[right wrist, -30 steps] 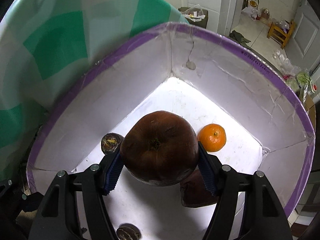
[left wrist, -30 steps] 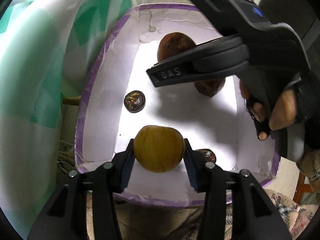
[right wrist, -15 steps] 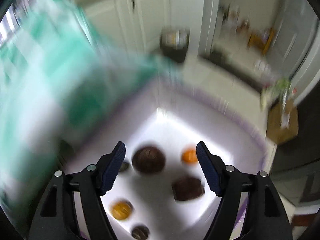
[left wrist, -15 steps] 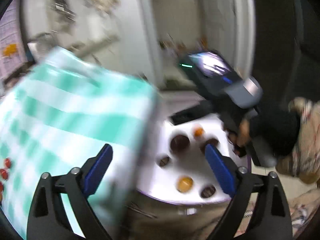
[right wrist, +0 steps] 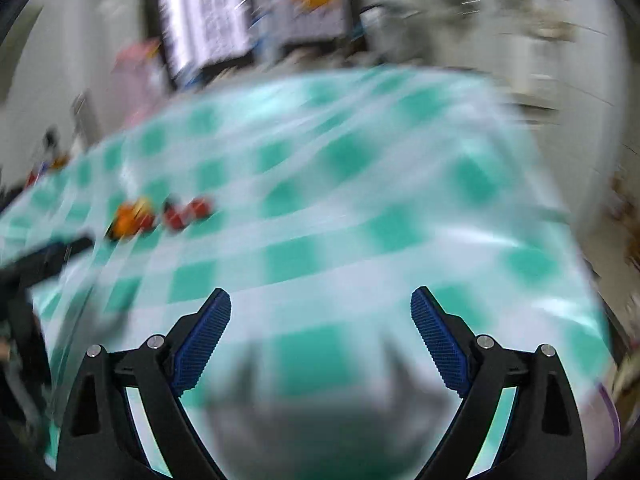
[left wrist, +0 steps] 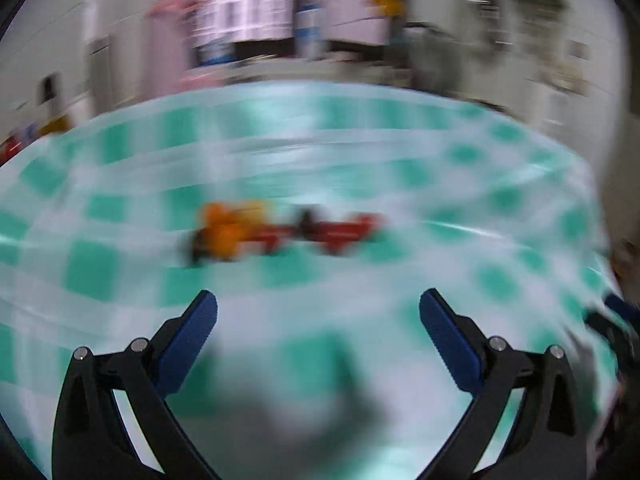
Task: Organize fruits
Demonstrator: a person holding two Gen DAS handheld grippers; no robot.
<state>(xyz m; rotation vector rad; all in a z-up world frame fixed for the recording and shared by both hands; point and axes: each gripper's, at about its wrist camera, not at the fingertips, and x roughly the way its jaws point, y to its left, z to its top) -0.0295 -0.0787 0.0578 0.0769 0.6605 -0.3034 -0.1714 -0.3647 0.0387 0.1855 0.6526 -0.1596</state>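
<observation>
Both views are smeared by motion. A small heap of orange fruit (left wrist: 224, 232) and red fruit (left wrist: 344, 230) lies on the green-and-white checked tablecloth (left wrist: 460, 184), ahead of my left gripper (left wrist: 318, 308). Its jaws are opening and nothing is between them. In the right wrist view the same orange fruit (right wrist: 130, 216) and red fruit (right wrist: 188, 210) sit far to the left on the checked cloth (right wrist: 360, 184). My right gripper (right wrist: 320, 306) hangs over the cloth, jaws opening and empty. The white box with the dropped fruit is out of view.
A dark blurred shape, the other gripper (right wrist: 36, 264), enters at the left edge of the right wrist view. Beyond the table stand a wall with hanging printed sheets (left wrist: 248, 4) and cluttered shelves (left wrist: 520, 20). The table edge (left wrist: 600, 248) falls away on the right.
Both grippers let go of their fruit in the white box, opened wide, rose and swung away. The views now face the checked table and the fruit heap instead of the box.
</observation>
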